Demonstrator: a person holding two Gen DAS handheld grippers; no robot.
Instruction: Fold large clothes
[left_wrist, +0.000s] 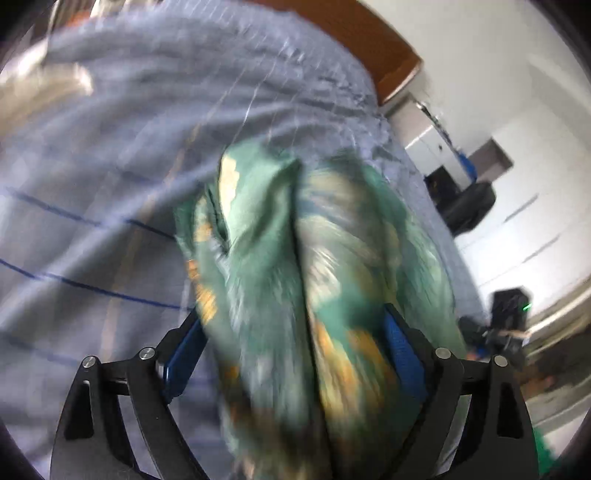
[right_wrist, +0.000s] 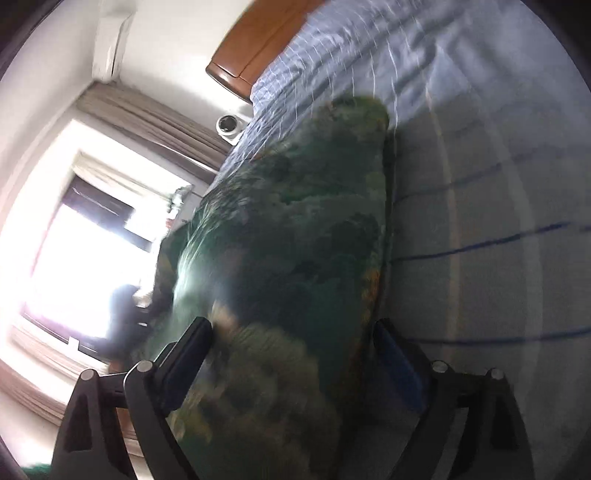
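A green garment with orange and pale print (left_wrist: 295, 258) hangs bunched between the fingers of my left gripper (left_wrist: 295, 332), over the bed. The same garment shows dark and backlit in the right wrist view (right_wrist: 295, 240), filling the gap of my right gripper (right_wrist: 291, 336). Both grippers have cloth between their blue pads (left_wrist: 400, 347), and the jaws stand fairly wide around the thick bundle. Both views are blurred by motion. The fingertips are partly hidden by cloth.
A bed with a pale blue checked sheet (left_wrist: 110, 166) lies under the garment. A brown wooden headboard (right_wrist: 258, 40) is at its far end. A bright window with curtains (right_wrist: 92, 221) is on the left. Dark gear (left_wrist: 509, 306) stands on the floor.
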